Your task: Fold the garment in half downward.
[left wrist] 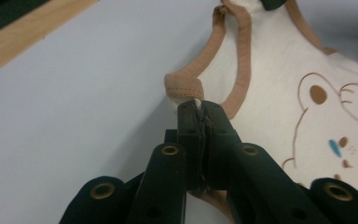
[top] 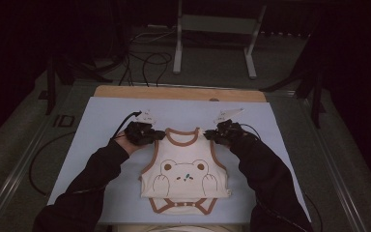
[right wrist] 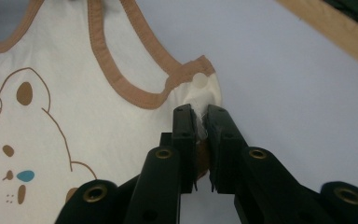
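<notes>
Near edge: the person's two dark sleeves point(top: 92, 179) come in from the bottom of the high view, with the snap crotch of the bodysuit point(top: 186, 169) lying between them on the pale blue mat point(top: 101, 116).
Bodysuit: cream, brown-trimmed, bear print facing up, spread in the middle of the worktop point(top: 125, 92), neck toward the far side.
Left tongs point(left wrist: 199, 109): pressed together on the bodysuit's left shoulder tab, a sliver of cream cloth pinched between the jaws just below the brown binding.
Right tongs point(right wrist: 200, 114): pinching the other shoulder tab, a tuft of white cloth bunched in the narrow gap beside a snap.
Step in hand: likely lifting the garment by both shoulders.
Risk: both bites are small and sit at the very edge of the cloth; an uneven pull could slip one tab free, leaving the bodysuit hanging crooked from one corner.
Risk, second: hands drawn too far apart could strain the neckline.
High view gives: the whole garment, its lower half resting flat.
Gripper views give: how little cloth each bite holds, which the high view hides under the hands.
</notes>
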{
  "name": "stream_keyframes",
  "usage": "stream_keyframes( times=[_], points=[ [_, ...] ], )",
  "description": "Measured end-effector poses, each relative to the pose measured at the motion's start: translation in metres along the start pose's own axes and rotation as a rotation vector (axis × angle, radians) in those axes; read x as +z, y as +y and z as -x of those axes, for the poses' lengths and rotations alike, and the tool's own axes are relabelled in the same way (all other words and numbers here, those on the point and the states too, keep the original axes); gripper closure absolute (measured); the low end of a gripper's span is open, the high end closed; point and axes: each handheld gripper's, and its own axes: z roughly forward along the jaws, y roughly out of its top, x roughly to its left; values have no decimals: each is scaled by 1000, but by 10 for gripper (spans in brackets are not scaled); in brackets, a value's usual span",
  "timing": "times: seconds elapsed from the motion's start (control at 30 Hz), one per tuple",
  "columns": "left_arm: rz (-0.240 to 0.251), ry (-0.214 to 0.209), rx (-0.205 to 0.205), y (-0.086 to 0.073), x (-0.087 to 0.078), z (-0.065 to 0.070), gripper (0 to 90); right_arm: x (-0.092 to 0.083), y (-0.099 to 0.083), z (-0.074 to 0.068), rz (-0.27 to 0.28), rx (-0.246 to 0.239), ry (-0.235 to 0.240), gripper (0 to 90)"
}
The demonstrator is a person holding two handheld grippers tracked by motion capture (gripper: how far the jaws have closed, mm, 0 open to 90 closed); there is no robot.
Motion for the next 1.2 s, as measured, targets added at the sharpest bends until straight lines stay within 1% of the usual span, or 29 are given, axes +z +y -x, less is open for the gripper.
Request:
stream_keyframes(
  times=[0.07, 0.2, 0.37, 0.5, 0.53, 0.57, 0.6, 0.67, 0.73, 0.8, 0.87, 1.03, 1.2],
  points=[
    [6, -2, 2, 3, -3, 0, 879, -4, 3, 0, 6, -10, -5, 832],
    [9, 11, 9, 9, -7, -2, 879, -8, 7, 1, 12, -15, -15, 832],
    [22, 20, 15, 14, -13, -3, 878, -15, 12, 3, 34, -12, -21, 832],
    [34, 24, 14, 20, -19, -5, 879, -23, 20, 4, 52, -24, -36, 832],
    [41, 32, 21, 22, -22, -6, 878, -25, 21, 4, 58, -26, -40, 832],
    [47, 30, 17, 24, -24, -7, 878, -27, 24, 5, 65, -31, -47, 832],
    [49, 34, 24, 27, -26, -8, 879, -29, 27, 5, 66, -38, -54, 832],
    [63, 35, 22, 31, -30, -10, 878, -33, 32, 5, 79, -44, -63, 832],
    [64, 48, 40, 36, -32, -11, 878, -37, 38, 6, 91, -55, -70, 832],
    [72, 59, 39, 41, -35, -12, 878, -40, 43, 7, 101, -57, -82, 832],
    [82, 68, 50, 46, -37, -13, 878, -43, 47, 9, 112, -62, -88, 832],
    [87, 93, 48, 57, -41, -18, 879, -48, 57, 14, 135, -67, -106, 832],
    [123, 119, 53, 69, -51, -25, 878, -54, 70, 20, 154, -69, -123, 832]
  ],
)
